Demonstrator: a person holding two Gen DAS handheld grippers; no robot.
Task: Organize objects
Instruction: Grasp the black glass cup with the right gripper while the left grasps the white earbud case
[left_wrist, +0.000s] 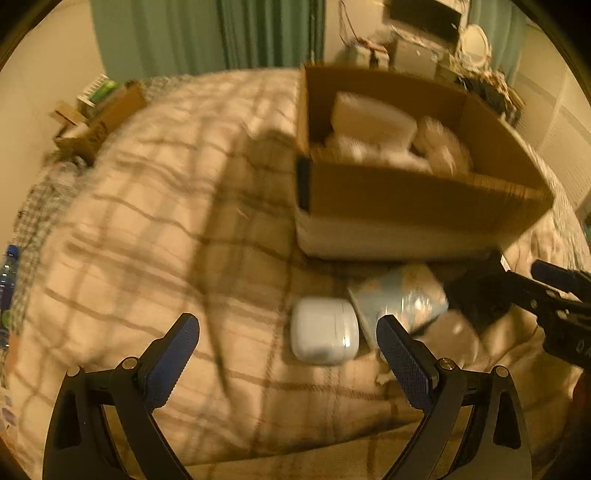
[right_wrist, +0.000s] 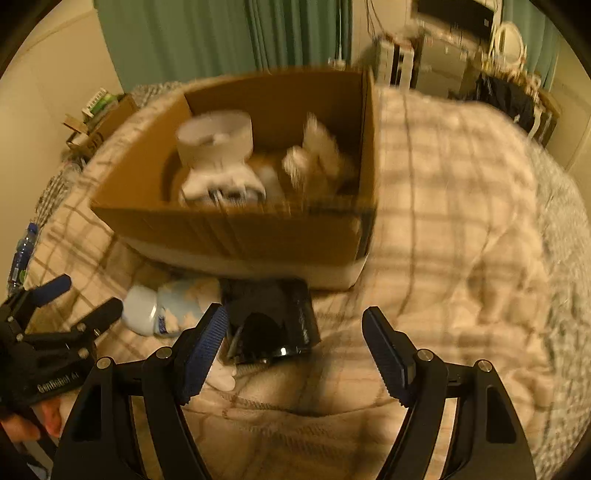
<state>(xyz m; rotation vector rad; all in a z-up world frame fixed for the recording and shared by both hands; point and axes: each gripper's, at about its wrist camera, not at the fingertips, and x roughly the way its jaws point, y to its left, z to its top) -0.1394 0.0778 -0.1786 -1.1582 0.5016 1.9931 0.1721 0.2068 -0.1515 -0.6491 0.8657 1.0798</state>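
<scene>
Your left gripper was spread wide and empty — a white case lay on the plaid blanket between its fingers | a pale packet just right of it | cardboard box behind held white items | your right gripper gaped, empty, over a black object.

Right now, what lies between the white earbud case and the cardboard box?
Only bare plaid blanket separates the white earbud case from the cardboard box, as the left wrist view shows.
</scene>
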